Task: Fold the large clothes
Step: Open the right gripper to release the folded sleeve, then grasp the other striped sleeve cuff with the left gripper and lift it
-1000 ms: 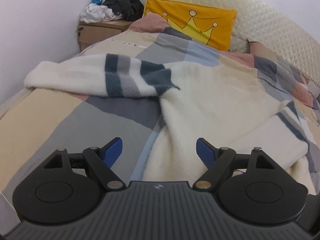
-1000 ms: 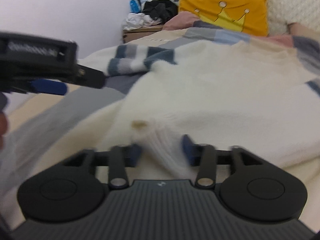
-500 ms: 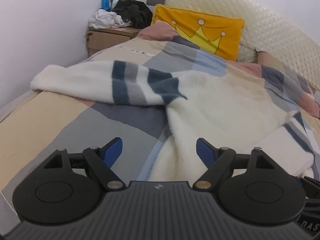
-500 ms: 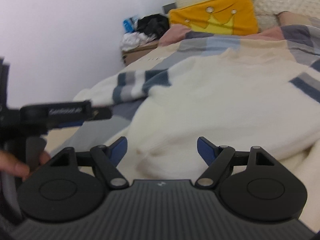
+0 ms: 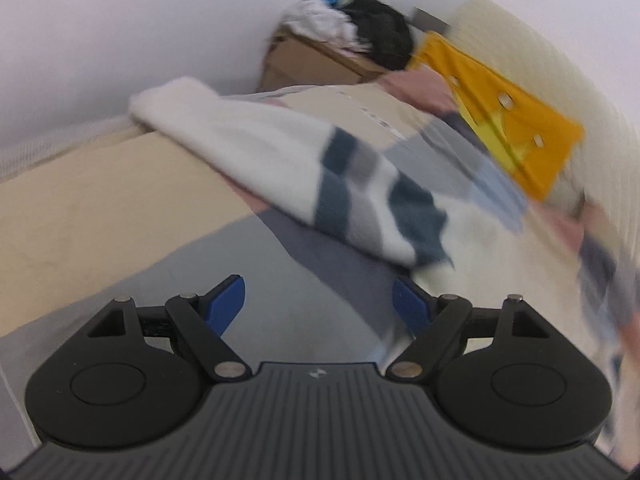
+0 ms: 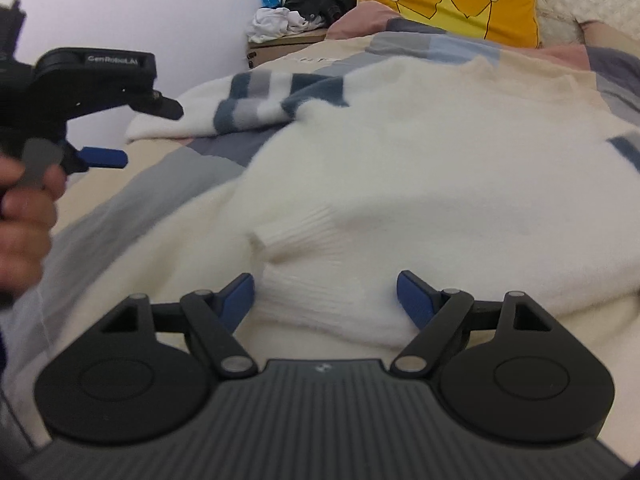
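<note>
Tongs (image 6: 325, 298) agape over sweater (image 6: 420, 184)

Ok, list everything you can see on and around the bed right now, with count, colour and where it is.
sweater: one, cream with blue and grey stripes, spread on the bed, one sleeve stretched toward the wall.
bedcover: one, beige, grey, blue and pink patches, under the sweater.
pillow: one, yellow with a crown print, at the headboard.
bedside box: one, brown, in the corner.
clothes pile: white and black, on the box.
left gripper: black, blue jaws apart, over the bedcover.
right gripper: jaws just opened, sweater hem between them.
hand: holding the left gripper.
</note>
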`<state>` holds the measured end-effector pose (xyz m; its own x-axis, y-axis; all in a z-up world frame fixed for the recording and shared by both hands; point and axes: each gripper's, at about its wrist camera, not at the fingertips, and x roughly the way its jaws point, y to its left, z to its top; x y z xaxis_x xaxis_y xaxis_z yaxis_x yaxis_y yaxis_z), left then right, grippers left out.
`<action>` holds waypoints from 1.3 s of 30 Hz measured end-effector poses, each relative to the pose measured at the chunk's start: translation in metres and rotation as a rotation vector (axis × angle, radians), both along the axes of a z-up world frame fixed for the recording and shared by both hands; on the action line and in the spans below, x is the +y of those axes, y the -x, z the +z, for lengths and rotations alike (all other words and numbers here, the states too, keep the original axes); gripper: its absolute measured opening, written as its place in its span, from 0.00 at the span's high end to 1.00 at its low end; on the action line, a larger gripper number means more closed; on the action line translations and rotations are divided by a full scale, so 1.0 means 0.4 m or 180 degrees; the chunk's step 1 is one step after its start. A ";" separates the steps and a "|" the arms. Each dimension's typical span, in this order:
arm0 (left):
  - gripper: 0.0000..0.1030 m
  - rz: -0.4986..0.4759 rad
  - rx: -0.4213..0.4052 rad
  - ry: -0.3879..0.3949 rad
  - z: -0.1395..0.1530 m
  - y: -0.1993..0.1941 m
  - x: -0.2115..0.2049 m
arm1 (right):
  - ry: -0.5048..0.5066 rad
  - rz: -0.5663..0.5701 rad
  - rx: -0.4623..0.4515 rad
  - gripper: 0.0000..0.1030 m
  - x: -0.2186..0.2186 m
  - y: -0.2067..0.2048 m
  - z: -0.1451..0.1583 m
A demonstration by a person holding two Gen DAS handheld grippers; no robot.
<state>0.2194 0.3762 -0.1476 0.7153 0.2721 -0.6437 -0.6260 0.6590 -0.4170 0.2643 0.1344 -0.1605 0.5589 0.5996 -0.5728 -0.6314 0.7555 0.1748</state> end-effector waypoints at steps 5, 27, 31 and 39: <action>0.18 0.0419 -0.0361 0.0784 -0.027 0.016 0.210 | -0.0349 -0.0118 0.0171 0.24 -0.048 -0.030 0.021; 0.22 0.1353 -0.1230 0.1540 -0.261 -0.010 0.737 | -0.0104 -0.0600 -0.0013 0.22 0.000 -0.104 0.001; 0.36 0.1453 -0.1299 0.1567 -0.279 -0.037 0.795 | -0.0039 -0.0642 -0.0059 0.22 0.012 -0.103 -0.002; 0.62 0.1361 -0.1026 0.1489 -0.281 -0.126 0.869 | 0.0045 -0.0627 -0.0099 0.22 0.029 -0.115 -0.005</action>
